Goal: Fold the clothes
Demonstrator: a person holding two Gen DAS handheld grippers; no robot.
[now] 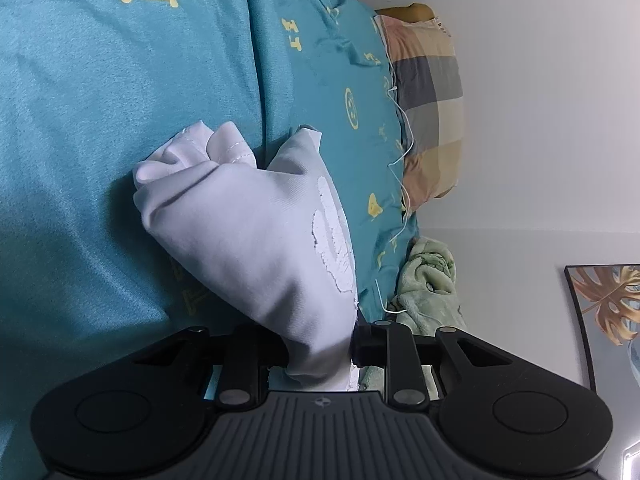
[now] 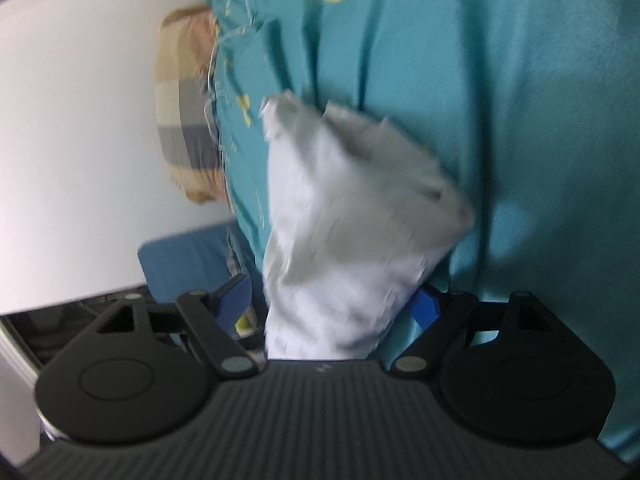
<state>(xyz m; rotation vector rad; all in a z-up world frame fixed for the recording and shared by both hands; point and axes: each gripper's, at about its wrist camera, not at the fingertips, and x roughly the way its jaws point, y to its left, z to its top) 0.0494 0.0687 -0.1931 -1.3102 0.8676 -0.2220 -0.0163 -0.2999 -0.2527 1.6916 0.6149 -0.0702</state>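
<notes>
A bunched white garment [image 1: 248, 232] with a white raised print lies on the teal bed cover [image 1: 100, 120]. My left gripper [image 1: 320, 344] is shut on its near end, and the black fingers [image 1: 272, 346] pinch the cloth from both sides. In the right wrist view the same white garment [image 2: 352, 220] runs up from between the jaws of my right gripper [image 2: 332, 304]. Those jaws stand wide. The left blue pad [image 2: 236, 296] is clear of the cloth and the right blue pad [image 2: 424, 306] sits at its edge. This view is blurred.
The teal cover [image 2: 520, 120] with yellow prints fills most of both views. A plaid pillow [image 1: 428, 92] and a green fleece blanket [image 1: 428, 280] lie at the bed's edge by a white wall. A framed leaf picture [image 1: 608, 312] hangs on the wall. A blue panel [image 2: 180, 264] is beside the bed.
</notes>
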